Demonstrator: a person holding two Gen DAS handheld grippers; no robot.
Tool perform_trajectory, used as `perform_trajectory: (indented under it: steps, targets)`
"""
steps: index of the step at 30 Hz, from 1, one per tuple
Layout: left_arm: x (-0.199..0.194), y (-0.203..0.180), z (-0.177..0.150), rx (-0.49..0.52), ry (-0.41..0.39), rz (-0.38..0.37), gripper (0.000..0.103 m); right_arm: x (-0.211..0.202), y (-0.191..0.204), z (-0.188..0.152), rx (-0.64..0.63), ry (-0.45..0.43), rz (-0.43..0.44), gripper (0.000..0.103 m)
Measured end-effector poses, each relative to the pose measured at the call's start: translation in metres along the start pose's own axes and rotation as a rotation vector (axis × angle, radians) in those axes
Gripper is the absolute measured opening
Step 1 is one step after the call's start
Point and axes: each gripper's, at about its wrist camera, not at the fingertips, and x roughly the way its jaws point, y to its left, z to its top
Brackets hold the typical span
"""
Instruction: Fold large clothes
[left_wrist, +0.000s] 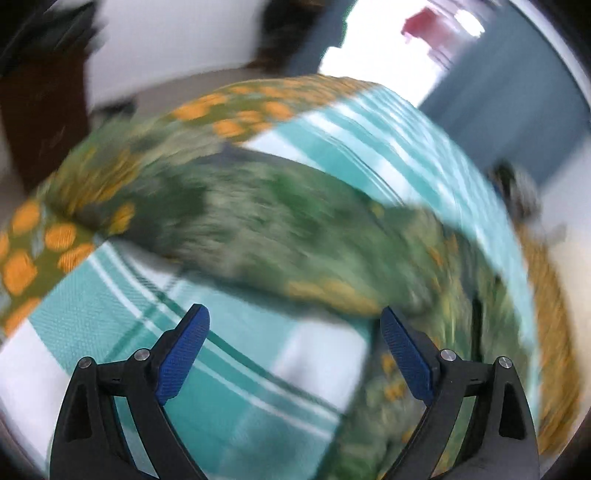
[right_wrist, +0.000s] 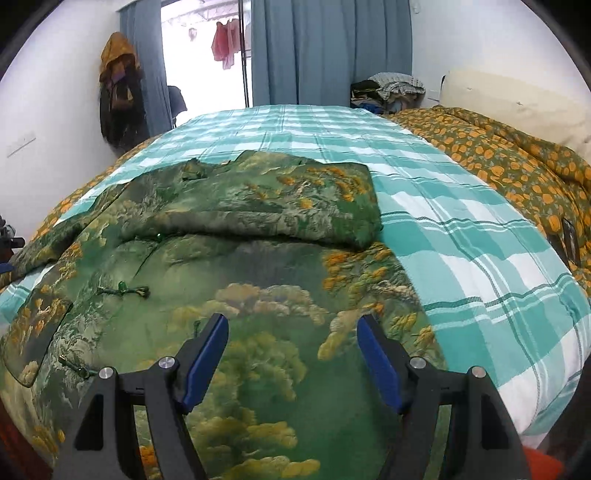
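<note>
A large green garment with a yellow landscape print (right_wrist: 236, 266) lies spread on a teal-and-white checked bedspread (right_wrist: 461, 236). One part is folded over on top near the middle (right_wrist: 266, 199). My right gripper (right_wrist: 291, 354) is open and empty, just above the garment's near part. In the blurred left wrist view the same garment (left_wrist: 266, 225) lies across the bedspread (left_wrist: 229, 354). My left gripper (left_wrist: 295, 343) is open and empty over the checked cloth, beside the garment's edge.
A green quilt with orange print (right_wrist: 509, 166) lies along the bed's right side, with a pale headboard (right_wrist: 517, 103) behind. Clothes hang on the left wall (right_wrist: 118, 92). Blue curtains (right_wrist: 325, 51) frame a bright doorway. A pile of clothes (right_wrist: 388, 88) sits at the far corner.
</note>
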Motion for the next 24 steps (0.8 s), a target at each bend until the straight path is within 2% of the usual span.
perform_trajectory:
  steps: [2, 6, 8, 11, 13, 14, 15, 16, 20, 24]
  targets:
    - [0.018, 0.033, 0.014, -0.157, 0.008, -0.05, 0.096, -0.002, 0.007, -0.001, -0.012, -0.011, 0.005, 0.074]
    - [0.045, 0.074, 0.027, -0.363, 0.015, -0.063, 0.096, 0.001, 0.024, -0.005, -0.047, -0.003, 0.018, 0.074]
    - [0.05, 0.082, 0.037, -0.411, -0.032, -0.069, 0.096, 0.0, 0.031, -0.007, -0.066, -0.003, 0.031, 0.074]
    - [0.052, 0.082, 0.058, -0.424, -0.09, -0.023, 0.095, 0.0, 0.037, -0.012, -0.095, -0.003, 0.051, 0.074]
    - [0.052, 0.082, 0.069, -0.439, -0.122, 0.007, 0.078, 0.003, 0.038, -0.015, -0.1, 0.009, 0.06, 0.074]
    - [0.053, 0.081, 0.073, -0.436, -0.125, 0.013, 0.056, 0.004, 0.038, -0.016, -0.096, 0.011, 0.062, 0.074]
    - [0.054, 0.078, 0.077, -0.416, -0.12, 0.029, 0.029, 0.005, 0.037, -0.017, -0.09, 0.014, 0.064, 0.074]
    - [0.054, 0.072, 0.083, -0.369, -0.111, 0.054, 0.02, 0.006, 0.035, -0.017, -0.082, 0.016, 0.066, 0.074]
    - [0.038, 0.038, 0.092, -0.164, -0.131, 0.125, 0.012, 0.007, 0.03, -0.016, -0.053, 0.013, 0.083, 0.074]
    - [0.006, -0.035, 0.097, 0.09, -0.217, 0.144, 0.011, 0.009, 0.027, -0.017, -0.033, 0.012, 0.102, 0.074]
